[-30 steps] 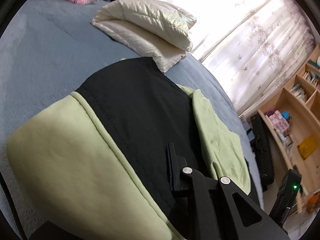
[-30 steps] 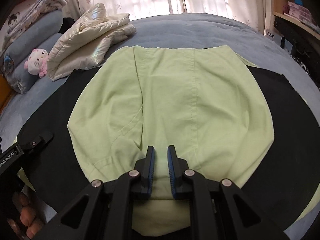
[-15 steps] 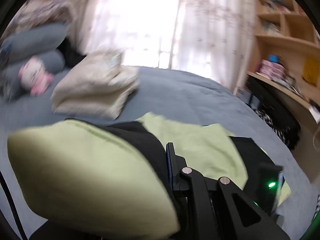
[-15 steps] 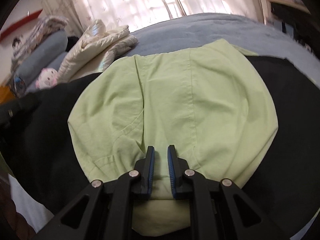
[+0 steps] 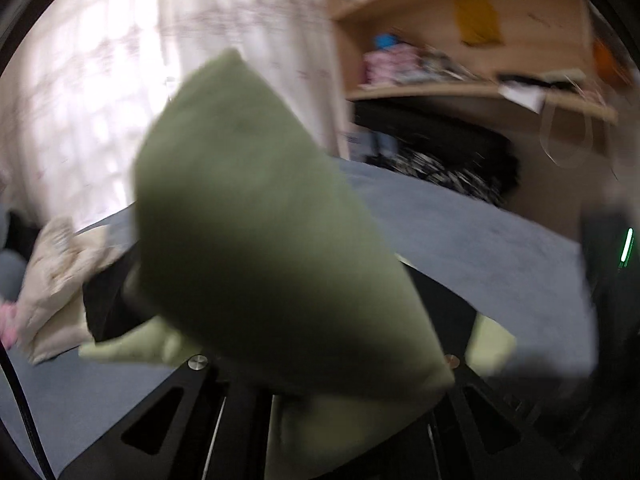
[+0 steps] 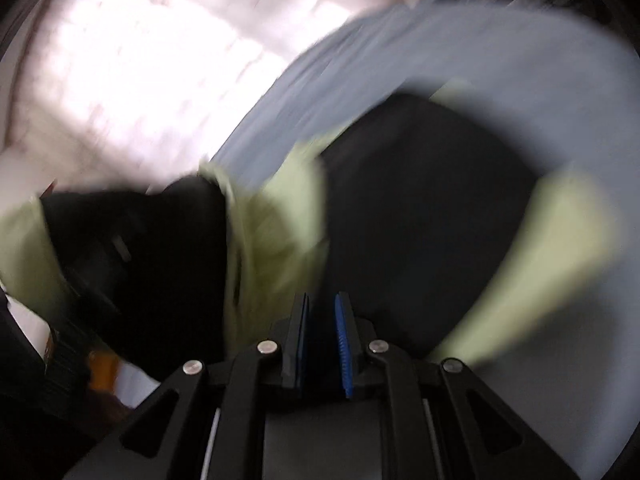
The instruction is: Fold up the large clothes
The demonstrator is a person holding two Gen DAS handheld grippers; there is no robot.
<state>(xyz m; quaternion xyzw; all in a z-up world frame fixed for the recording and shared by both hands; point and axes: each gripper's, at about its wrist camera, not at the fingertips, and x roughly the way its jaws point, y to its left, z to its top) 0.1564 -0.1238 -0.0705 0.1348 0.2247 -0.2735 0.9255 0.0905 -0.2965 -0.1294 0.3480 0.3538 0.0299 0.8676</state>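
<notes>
The large green-and-black garment (image 5: 260, 220) lies partly on the blue bed (image 5: 460, 240). My left gripper (image 5: 324, 320) is shut on a green flap of it, which is lifted and hangs right in front of the lens, hiding the fingertips. In the blurred right wrist view, my right gripper (image 6: 323, 320) has its blue pads (image 6: 344, 340) close together with dark cloth of the garment (image 6: 420, 220) pinched between them. Green edges (image 6: 552, 248) curl around the black panel on the bed (image 6: 460, 60).
A folded cream quilted piece (image 5: 52, 280) lies at the left on the bed. Wooden shelves (image 5: 460, 88) with small items stand past the bed's far edge, beside a bright curtained window (image 5: 100, 100). A dark device with a green light (image 5: 624, 248) is at the right edge.
Both grippers swung fast and rolled. The left one rose, carrying the green flap up off the bed. The right one's view turned from the flat green panel to black cloth.
</notes>
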